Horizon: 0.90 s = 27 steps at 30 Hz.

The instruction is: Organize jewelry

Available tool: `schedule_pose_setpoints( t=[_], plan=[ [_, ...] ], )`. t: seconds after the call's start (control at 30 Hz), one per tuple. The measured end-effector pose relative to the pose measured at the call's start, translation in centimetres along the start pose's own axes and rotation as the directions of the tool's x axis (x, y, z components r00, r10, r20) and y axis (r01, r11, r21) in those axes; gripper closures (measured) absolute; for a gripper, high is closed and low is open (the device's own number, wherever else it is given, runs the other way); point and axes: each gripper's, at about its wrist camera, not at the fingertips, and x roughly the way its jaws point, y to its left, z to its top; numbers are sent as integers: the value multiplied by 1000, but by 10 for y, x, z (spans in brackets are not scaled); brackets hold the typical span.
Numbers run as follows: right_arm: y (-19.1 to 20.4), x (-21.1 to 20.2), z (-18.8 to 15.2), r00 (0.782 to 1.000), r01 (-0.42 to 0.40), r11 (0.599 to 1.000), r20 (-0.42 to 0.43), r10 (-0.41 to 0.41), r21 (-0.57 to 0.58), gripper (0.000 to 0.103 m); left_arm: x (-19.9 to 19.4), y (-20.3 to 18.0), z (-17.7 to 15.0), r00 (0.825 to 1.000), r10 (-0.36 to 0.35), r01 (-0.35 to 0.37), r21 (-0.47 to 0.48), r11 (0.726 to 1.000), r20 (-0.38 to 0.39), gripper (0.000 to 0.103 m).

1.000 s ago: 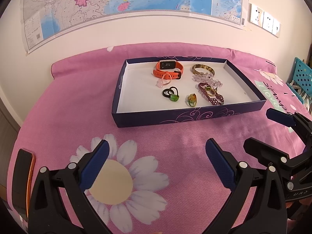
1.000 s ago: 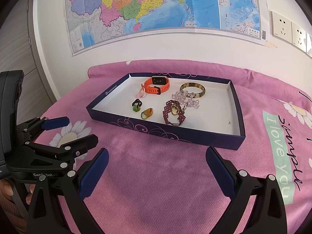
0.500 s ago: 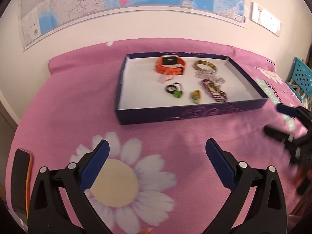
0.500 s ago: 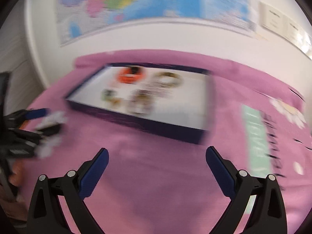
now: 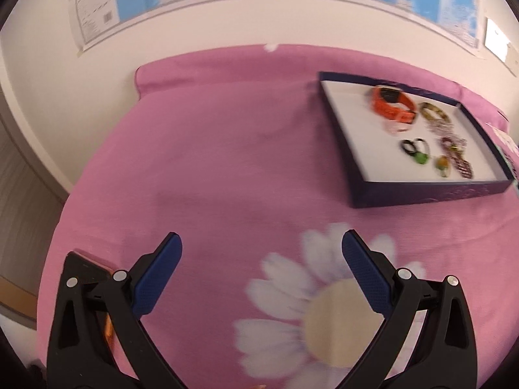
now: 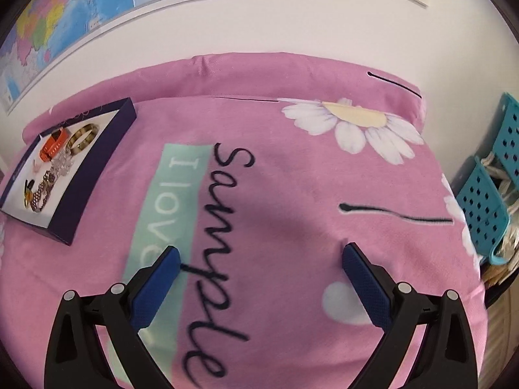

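Note:
A dark blue tray point(image 5: 421, 191) with a white floor lies on the pink cloth, at the right of the left wrist view and at the far left point(image 6: 87, 178) of the right wrist view. In it lie an orange watch point(image 5: 392, 102), a gold bangle point(image 5: 434, 111), clear and purple bead bracelets point(image 5: 454, 155), a black ring with a green stone point(image 5: 416, 150) and a small yellow-green piece point(image 5: 442, 163). My left gripper point(image 5: 261, 253) is open over bare cloth, well left of the tray. My right gripper point(image 6: 259, 265) is open above the printed lettering, right of the tray. Neither holds anything.
A dark phone with an orange edge point(image 5: 90, 267) lies by the left finger at the cloth's left edge. Teal perforated baskets point(image 6: 486, 207) stand off the right edge. A wall with a map point(image 6: 81, 16) is behind. The cloth falls away at both sides.
Both grippers have swung apart: the left one turned left, so the tray slid to the right of its view; the right one turned right, so the tray slid to its far left. Both stay open.

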Motion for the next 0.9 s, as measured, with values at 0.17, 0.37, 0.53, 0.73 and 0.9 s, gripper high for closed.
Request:
schedule_pose_setpoints(
  t=[0.17,0.37,0.53,0.73,0.9],
  plan=[
    [-3,0,1,1000,-12,1000,-2,11,-11,5,12,24,7,1000,22,-22,-33,999,-21,6],
    [-1,0,1,1000,-11,1000,-3,11,-12,5,21,38,11,999,0,-4,-86,996,-47,6],
    [-2,0,1,1000,-11,1000,-3,11,-12,5,22,35,10,999,8,-11,-77,997,-46,6],
    [-2,0,0,1000,-11,1000,-2,11,-12,5,21,38,6,999,4,-9,-97,995,-43,6],
    [-2,0,1,1000,-11,1000,-2,11,-12,5,20,34,5,999,13,-17,-90,996,-46,6]
  ],
)
